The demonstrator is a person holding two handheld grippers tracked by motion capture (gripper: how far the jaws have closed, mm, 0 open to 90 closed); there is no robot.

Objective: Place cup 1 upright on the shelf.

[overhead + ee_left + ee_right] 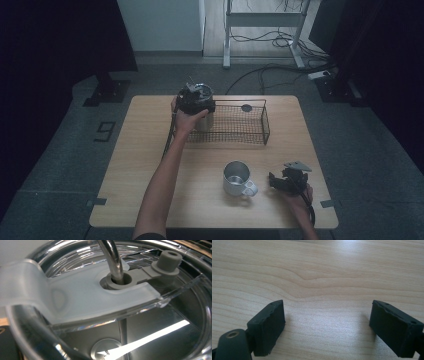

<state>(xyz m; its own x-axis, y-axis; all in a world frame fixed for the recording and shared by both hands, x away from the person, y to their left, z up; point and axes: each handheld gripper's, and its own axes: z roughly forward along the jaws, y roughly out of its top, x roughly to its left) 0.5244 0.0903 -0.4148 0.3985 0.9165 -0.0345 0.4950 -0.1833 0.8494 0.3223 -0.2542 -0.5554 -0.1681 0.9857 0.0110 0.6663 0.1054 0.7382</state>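
Observation:
A steel tumbler (205,120) with a clear lid (82,297) stands at the left end of a black wire basket (250,135). My left gripper (196,102) sits on top of the tumbler, gripping it at the rim. Its jaws are hidden behind the rim in the left gripper view. A metal straw (112,260) passes through the lid, with a grey stopper (170,260) beside it. My right gripper (280,181) rests near the table's front right. In the right gripper view it (327,315) is open over bare wood. A steel mug (237,177) stands just left of it.
The wooden table (150,165) carries the basket at the back centre. A small black round thing (246,108) lies at the basket's far side. Dark curtains, a metal frame (227,35) and floor cables lie beyond the table.

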